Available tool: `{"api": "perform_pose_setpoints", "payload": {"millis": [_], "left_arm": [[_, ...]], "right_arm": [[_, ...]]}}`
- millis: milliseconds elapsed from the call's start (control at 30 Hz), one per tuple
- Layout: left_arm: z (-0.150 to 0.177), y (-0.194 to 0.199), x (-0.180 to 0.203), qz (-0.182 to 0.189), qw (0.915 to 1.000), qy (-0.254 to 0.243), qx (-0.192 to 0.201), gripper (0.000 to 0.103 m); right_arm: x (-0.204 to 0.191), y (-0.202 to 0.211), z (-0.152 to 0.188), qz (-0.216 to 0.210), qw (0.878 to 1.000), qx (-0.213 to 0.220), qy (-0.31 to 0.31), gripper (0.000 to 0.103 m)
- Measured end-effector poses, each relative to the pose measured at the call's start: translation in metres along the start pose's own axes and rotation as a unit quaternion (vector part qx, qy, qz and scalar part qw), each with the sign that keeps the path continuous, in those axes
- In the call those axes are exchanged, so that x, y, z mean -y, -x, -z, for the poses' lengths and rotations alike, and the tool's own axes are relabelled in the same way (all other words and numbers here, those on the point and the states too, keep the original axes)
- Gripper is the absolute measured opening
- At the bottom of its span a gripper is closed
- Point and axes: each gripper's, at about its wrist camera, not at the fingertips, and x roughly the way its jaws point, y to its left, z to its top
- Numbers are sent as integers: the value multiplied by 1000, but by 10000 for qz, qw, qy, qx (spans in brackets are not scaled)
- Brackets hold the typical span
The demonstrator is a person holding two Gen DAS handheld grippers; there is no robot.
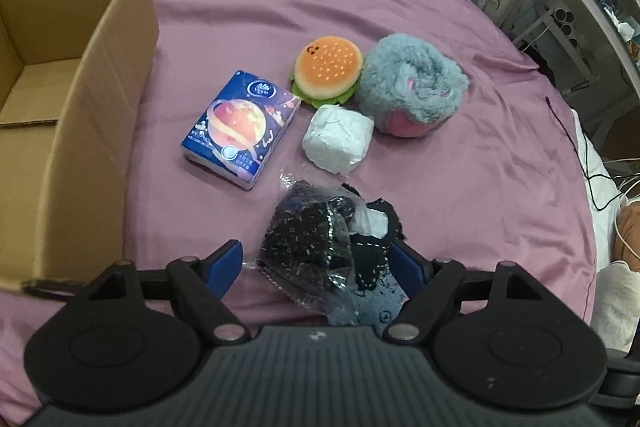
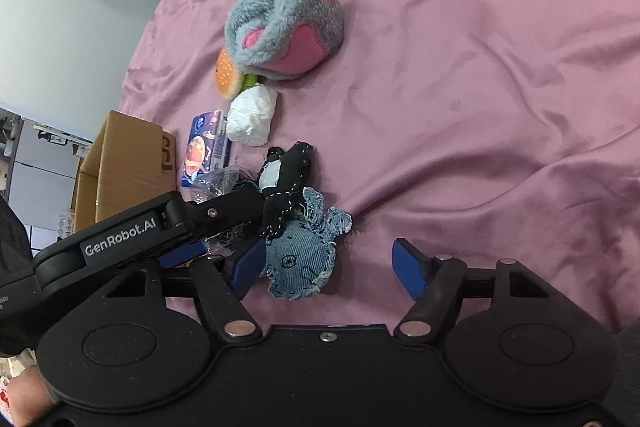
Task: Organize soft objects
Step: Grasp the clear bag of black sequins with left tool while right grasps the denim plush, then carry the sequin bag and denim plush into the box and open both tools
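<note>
The left gripper (image 1: 318,263) stood with its jaws apart around a clear plastic bag (image 1: 308,243) of black speckled cloth, one blue pad on each side and neither yet pressing in, as far as the fisheye view showed. The bag lay on the purple cloth (image 1: 460,187) at the near end of the row of soft things, just beside a black stitched piece (image 2: 286,183) and a denim toy (image 2: 304,259). The right gripper (image 2: 330,265) also stood apart, empty, with the denim toy touching its left pad.

The main risk lay in the bag itself. Thin, slippery film would probably slide between the pads, so a shallow close might pinch only plastic and let the contents sag or drop on the way to the cardboard box (image 1: 80,107) on the left. The black stitched piece overlapped the bag's right edge, so closing there might drag it along. The two grippers sat very near each other and could knock together.

The bag's long axis ran roughly away from the left gripper and slightly leftward, toward the tissue pack (image 1: 240,129), its crumpled open end apparently pointing that way. Beyond it lay the white bundle (image 1: 340,139), the burger toy (image 1: 328,69) and the grey fluffy toy (image 1: 412,83).
</note>
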Motion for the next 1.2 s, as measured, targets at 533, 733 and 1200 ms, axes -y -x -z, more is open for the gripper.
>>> {"api": "perform_pose_setpoints", "payload": {"millis": [533,733,1200], "left_arm": [[-2,9,-7,352,9985,324,276,46],[0,25,-9,374,9977,354,449,46],[10,77,-7,678,9933,182,913,46]], "right_arm": [[-6,-18,2,-135,9992,-387,-25,57],[-8,-17,8,-211,9992,-353,-23,28],[-22,40,28,7,9975,628,339,24]]}}
